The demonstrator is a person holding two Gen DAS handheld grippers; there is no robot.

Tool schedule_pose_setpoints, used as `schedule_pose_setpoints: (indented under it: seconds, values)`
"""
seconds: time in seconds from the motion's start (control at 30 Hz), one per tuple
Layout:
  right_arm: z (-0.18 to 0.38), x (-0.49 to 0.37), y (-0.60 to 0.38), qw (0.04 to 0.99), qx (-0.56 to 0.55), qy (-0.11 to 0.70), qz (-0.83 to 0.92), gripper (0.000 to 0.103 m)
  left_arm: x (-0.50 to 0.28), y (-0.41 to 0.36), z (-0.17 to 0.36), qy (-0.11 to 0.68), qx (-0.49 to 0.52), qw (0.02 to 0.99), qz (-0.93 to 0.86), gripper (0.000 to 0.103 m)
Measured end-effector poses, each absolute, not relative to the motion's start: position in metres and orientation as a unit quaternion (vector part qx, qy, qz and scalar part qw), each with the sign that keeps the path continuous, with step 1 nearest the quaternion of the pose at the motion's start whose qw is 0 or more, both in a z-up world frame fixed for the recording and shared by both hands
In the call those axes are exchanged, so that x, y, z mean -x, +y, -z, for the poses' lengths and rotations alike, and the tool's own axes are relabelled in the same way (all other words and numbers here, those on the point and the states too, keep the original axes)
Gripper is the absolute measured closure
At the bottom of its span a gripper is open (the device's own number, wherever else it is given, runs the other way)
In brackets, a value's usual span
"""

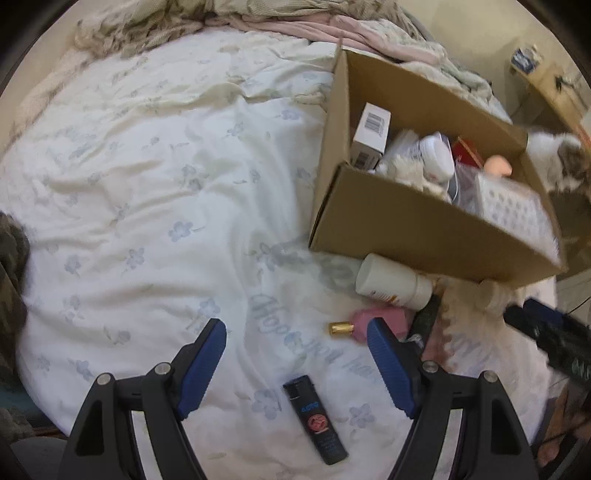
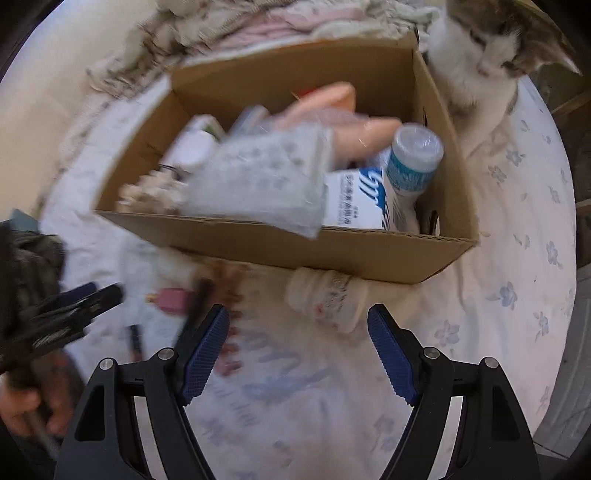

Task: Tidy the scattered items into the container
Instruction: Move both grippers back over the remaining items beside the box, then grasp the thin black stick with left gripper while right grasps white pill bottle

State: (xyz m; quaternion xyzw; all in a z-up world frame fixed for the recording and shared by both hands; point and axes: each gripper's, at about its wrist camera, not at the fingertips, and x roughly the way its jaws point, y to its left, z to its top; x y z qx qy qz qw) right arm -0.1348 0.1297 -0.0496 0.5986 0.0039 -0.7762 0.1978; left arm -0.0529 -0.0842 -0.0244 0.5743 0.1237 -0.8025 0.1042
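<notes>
A cardboard box [image 1: 413, 236] [image 2: 332, 251] holding several items stands on the bed. A pale dotted pack [image 2: 258, 188] lies blurred over the box's near wall; it also shows in the left wrist view [image 1: 517, 210]. My left gripper [image 1: 297, 332] is open and empty above a black lighter [image 1: 316, 421]. A pink bottle with a gold cap [image 1: 369, 325] and a white bottle [image 1: 391, 282] lie by the box. My right gripper [image 2: 299, 325] is open and empty, just below a pale patterned bottle [image 2: 328, 299].
A grey-and-white cat [image 2: 480, 51] sits at the box's far right corner. Rumpled blankets [image 1: 184, 22] lie at the head of the floral duvet [image 1: 147, 184]. A dark slim item [image 1: 424, 317] lies beside the pink bottle.
</notes>
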Motion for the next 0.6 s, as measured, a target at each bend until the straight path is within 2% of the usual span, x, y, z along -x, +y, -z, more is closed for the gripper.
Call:
schedule_pose_setpoints:
  seconds: [0.13,0.2,0.23,0.33,0.47,0.6]
  values:
    - [0.073,0.149,0.129,0.195,-0.62,-0.021,0.76,0.023,0.052,-0.068,0.026,0.101,-0.578,0.078,0.806,0.024]
    - [0.079,0.154,0.135,0.192,-0.621,-0.044,0.759,0.034,0.054,-0.058,0.026,0.107,-0.578,0.043,0.808,0.024]
    - [0.081,0.157,0.139,0.193,-0.622,-0.052,0.757,0.048,0.055,-0.052,0.026,0.107,-0.579,0.025,0.808,0.024]
    - [0.078,0.157,0.149,0.199,-0.62,-0.079,0.755,0.048,0.058,-0.032,0.03,0.102,-0.583,-0.026,0.806,0.024]
    - [0.061,0.148,0.154,0.222,-0.604,-0.081,0.761,0.049,0.063,-0.009,0.042,0.069,-0.594,-0.05,0.8,0.039]
    - [0.047,0.137,0.163,0.234,-0.592,-0.082,0.767,0.049,0.071,-0.001,0.056,0.074,-0.606,-0.068,0.789,0.053]
